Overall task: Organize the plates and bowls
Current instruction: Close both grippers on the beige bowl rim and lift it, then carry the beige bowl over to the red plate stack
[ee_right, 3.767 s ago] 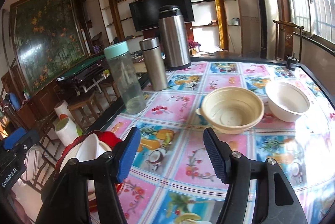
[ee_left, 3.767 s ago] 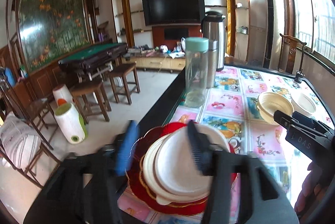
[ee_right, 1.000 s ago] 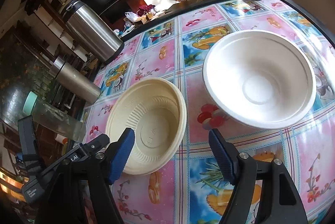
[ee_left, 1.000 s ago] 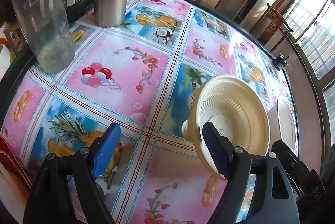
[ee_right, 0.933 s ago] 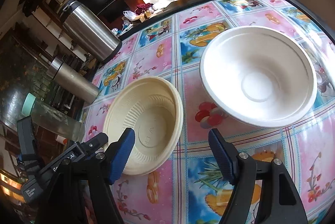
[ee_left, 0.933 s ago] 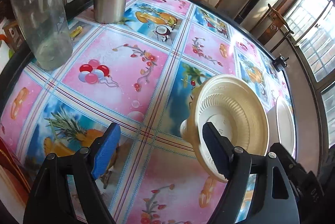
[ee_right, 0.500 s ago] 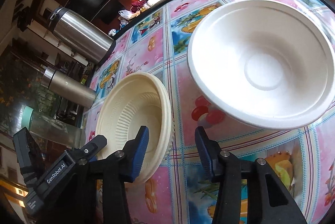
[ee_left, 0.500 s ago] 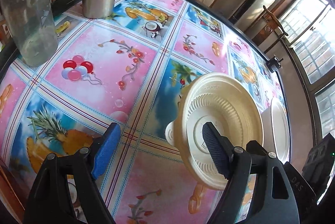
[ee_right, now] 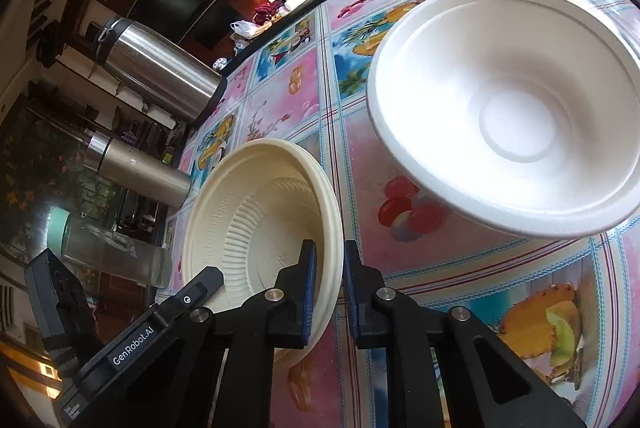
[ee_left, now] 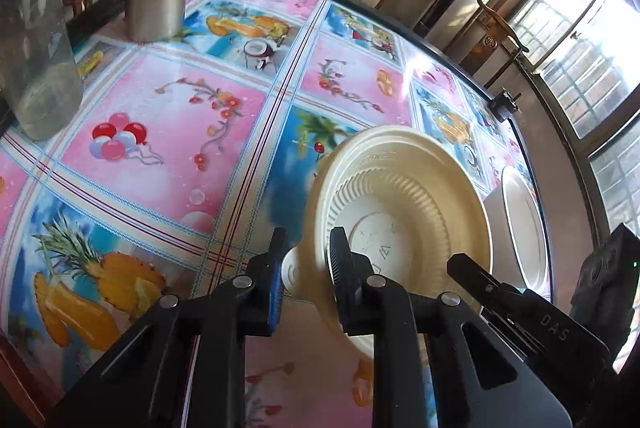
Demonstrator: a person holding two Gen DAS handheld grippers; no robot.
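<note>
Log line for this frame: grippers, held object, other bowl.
left gripper: shut on cream bowl rim | right gripper: shut on opposite rim | white bowl: untouched on table

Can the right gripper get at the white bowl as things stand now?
Probably not yet: the right gripper has its jaws shut on the cream bowl rim. The white bowl sits close beside, uncovered.

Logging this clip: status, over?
Both hand-held grippers shut on cream bowl: left, right, opposite rim sides. White bowl beside it. Nothing in the way.
</note>
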